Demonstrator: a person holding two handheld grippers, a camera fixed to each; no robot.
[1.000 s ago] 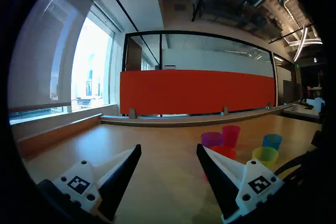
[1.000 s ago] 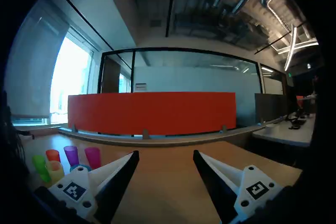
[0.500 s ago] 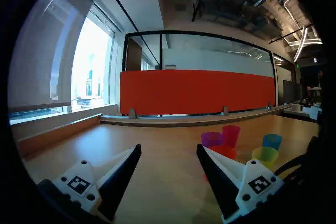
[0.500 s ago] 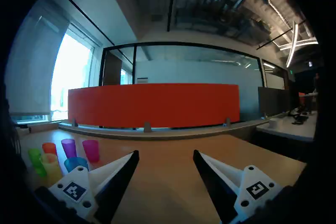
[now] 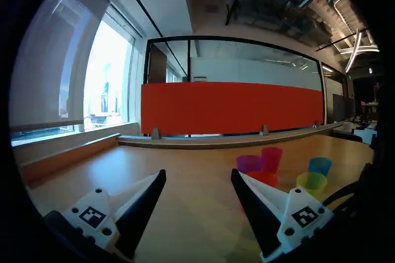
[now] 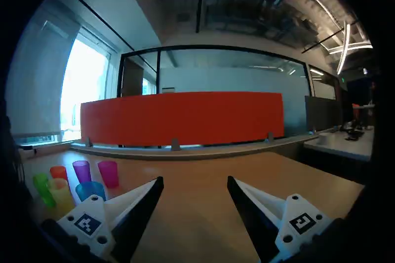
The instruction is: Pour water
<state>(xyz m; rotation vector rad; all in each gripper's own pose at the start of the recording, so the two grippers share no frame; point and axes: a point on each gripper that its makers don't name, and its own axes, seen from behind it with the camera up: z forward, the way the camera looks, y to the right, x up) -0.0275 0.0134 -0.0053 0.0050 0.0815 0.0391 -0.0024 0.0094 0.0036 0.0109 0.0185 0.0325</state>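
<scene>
Wooden counter (image 5: 192, 204) stretches to an orange partition (image 5: 232, 107); left claw (image 5: 197, 174) and right claw (image 6: 195, 180) hover level above it, each spread wide and holding nothing. Coloured cups (image 6: 108, 173) stand grouped on it, right of the left claw and left of the right claw. Since a moment ago the right claw has tipped slightly down, while the left claw is unmoved.

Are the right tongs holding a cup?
No, the right tongs are open with nothing between them, and the cups stand farther off on the table.

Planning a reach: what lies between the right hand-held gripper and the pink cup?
Bare wooden table, in the right gripper view, from right hand-held gripper to pink cup.
</scene>
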